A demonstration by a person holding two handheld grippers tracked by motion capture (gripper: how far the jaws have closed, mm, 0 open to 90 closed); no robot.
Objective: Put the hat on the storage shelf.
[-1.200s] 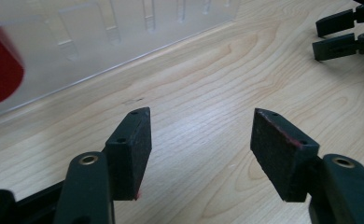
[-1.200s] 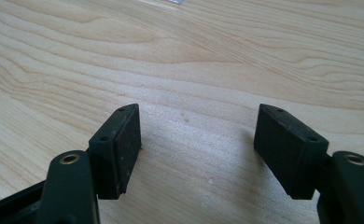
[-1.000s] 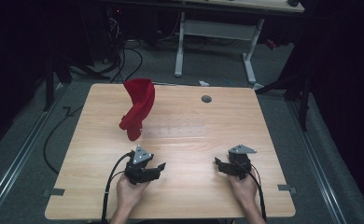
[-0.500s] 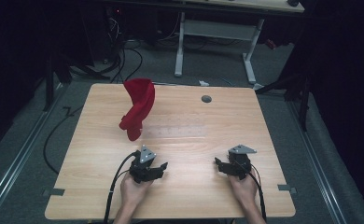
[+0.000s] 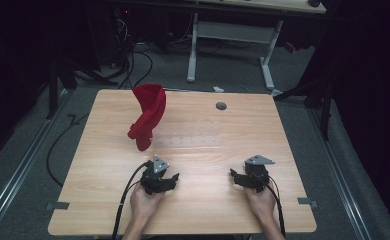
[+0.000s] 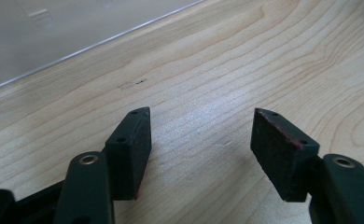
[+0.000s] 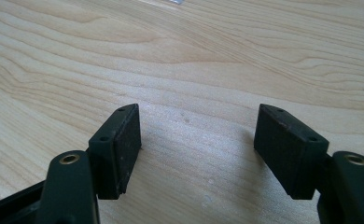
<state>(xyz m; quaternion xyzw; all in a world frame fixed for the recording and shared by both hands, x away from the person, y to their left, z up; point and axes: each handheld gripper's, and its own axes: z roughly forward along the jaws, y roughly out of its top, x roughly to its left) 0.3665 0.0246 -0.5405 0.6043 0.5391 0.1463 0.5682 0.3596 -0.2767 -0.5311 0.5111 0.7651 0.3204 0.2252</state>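
A red cloth (image 5: 148, 114) stands up in a loose fold at the back left of the wooden table (image 5: 283, 130), apart from both grippers. My left gripper (image 5: 171, 181) rests low near the front edge, just in front of the cloth. Its jaws stand open over bare wood in the left gripper view (image 6: 199, 120), with nothing between them. My right gripper (image 5: 234, 177) sits to the right at the same depth. It is open too, with empty jaws just above the tabletop (image 7: 196, 116).
A clear plastic sheet (image 5: 190, 140) lies flat mid-table; its edge (image 6: 91, 44) crosses the left gripper view. A grey cable hole (image 5: 221, 106) sits near the far edge. Cables trail from both grippers off the front. A white desk frame (image 5: 233, 35) stands beyond the table.
The left gripper has sunk slightly toward the tabletop. The right gripper and the red cloth have kept still.
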